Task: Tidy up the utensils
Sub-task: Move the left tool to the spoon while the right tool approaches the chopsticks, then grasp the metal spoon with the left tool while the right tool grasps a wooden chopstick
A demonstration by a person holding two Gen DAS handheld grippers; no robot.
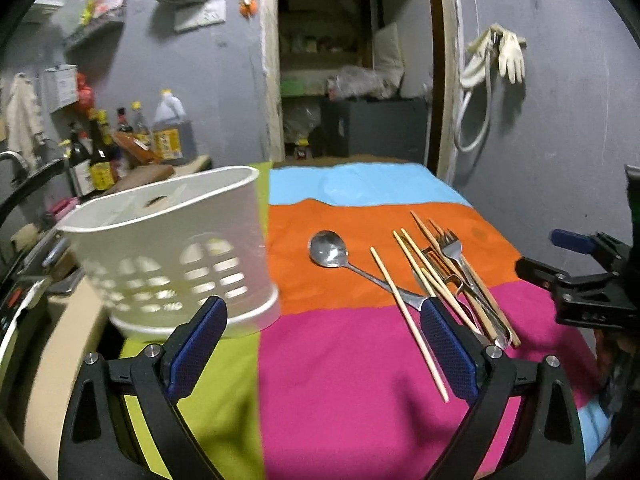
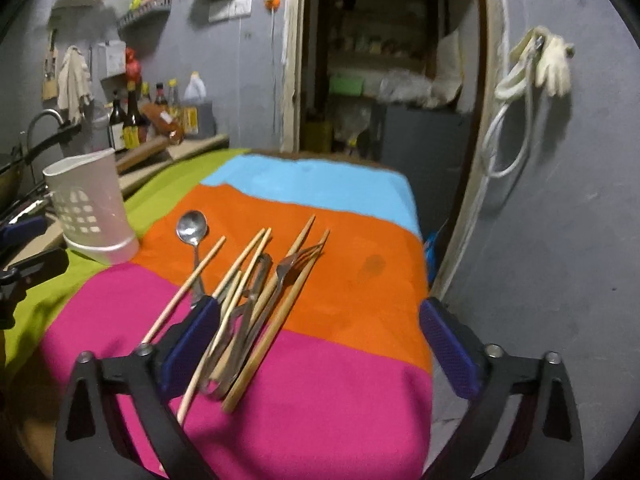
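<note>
Nearest in the left wrist view, the left gripper (image 1: 320,344) hangs over the pink band of the striped cloth (image 1: 340,380) that covers the surface, its jaws spread wide with nothing between them. In the right wrist view the right gripper (image 2: 320,344) also has its jaws apart and empty, above the pink and orange bands near the surface's right edge.

Just beyond them lies the loose pile of utensils. A single chopstick (image 1: 408,324) lies apart on the left of the pile, its long axis running from the pink band up into the orange. The other chopsticks (image 2: 256,276) fan the same way, crossing over a fork (image 1: 450,246) whose tines point away from the cameras. The spoon (image 1: 329,249) lies left of the pile, bowl far on the orange band, handle slanting back toward the pile.

Farther left, the white perforated utensil holder (image 1: 176,248) stands upright on the green band, well apart from the pile.
</note>
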